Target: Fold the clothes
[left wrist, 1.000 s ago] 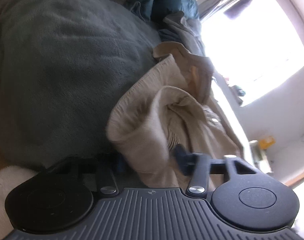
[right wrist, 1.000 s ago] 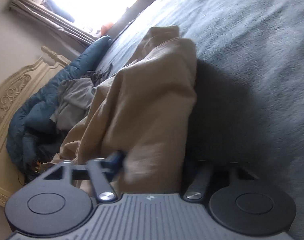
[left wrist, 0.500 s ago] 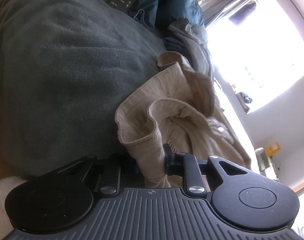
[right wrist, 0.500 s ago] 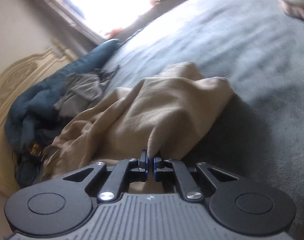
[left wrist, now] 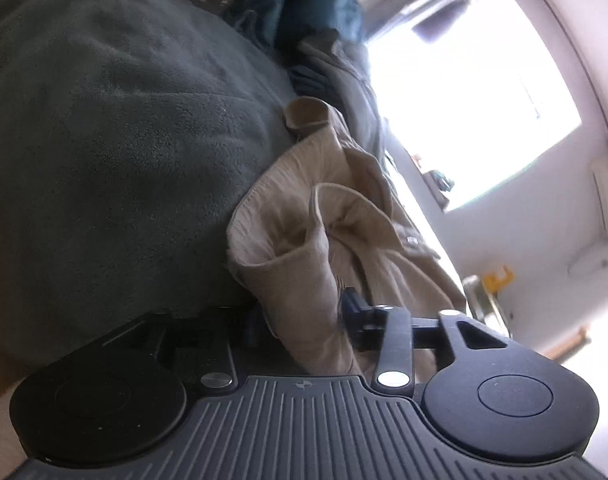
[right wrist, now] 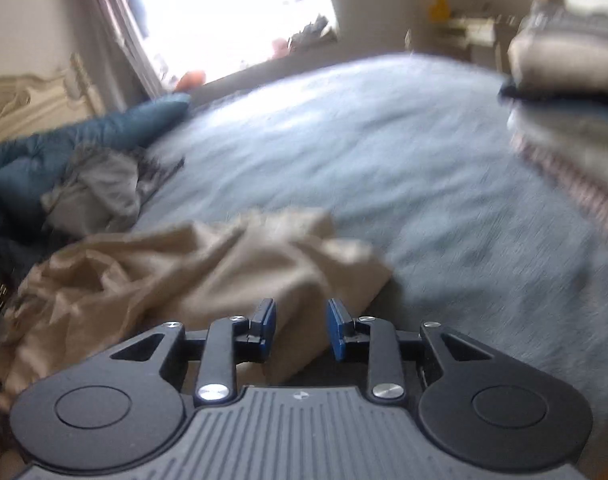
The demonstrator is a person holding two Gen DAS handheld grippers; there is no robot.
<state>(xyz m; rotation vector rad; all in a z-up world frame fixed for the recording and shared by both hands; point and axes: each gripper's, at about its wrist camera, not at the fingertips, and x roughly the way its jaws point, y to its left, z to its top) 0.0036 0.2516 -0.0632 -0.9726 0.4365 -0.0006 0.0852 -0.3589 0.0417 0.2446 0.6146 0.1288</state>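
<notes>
Beige trousers (left wrist: pixel 328 216) lie crumpled on the grey blanket (left wrist: pixel 123 140), waistband nearest the left wrist camera. A thick bunch of that waistband passes between the fingers of my left gripper (left wrist: pixel 304 316), whose jaws stand apart; the left finger is hidden behind the cloth. In the right wrist view, the beige trousers (right wrist: pixel 207 264) spread flat on the blanket (right wrist: pixel 384 152). My right gripper (right wrist: pixel 301 328) is open just above their near edge, with nothing between its blue pads (right wrist: pixel 336 328).
A teal duvet (right wrist: pixel 103 128) and a loose grey garment (right wrist: pixel 99 188) lie by the carved headboard (right wrist: pixel 31 100). A blurred stack of folded clothes (right wrist: pixel 568 92) sits at the far right. A bright window (left wrist: pixel 464 100) is behind the bed.
My right gripper was shut on the trousers' edge half a second ago and now stands open, with the cloth dropped flat. My left gripper's jaws have spread wider around the waistband.
</notes>
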